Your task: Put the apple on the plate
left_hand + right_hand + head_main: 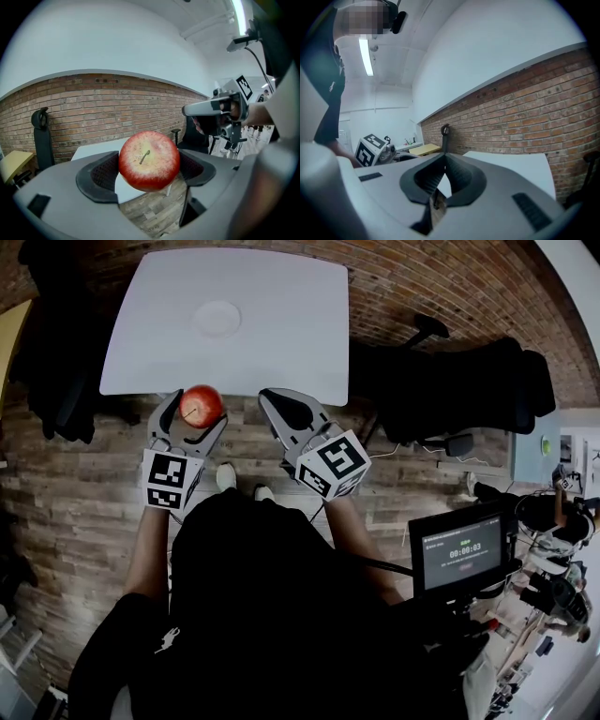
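I find open surface all round the small round white plate (217,318) on the white square worktop (281,334), whose near edge lies just ahead of both tongs. The round red apple (201,405), yellow-flecked with its stem showing, sits short of that edge, grasped in the wide-spread left tongs (199,412). The right tongs (277,397) are clenched and empty.

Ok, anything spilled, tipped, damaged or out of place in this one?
Nothing stands out. The apple is whole and unbruised on the side that shows, and is gripped squarely between the left gripper's jaws. The plate lies flat and bare on the white table. The right gripper is shut on nothing.
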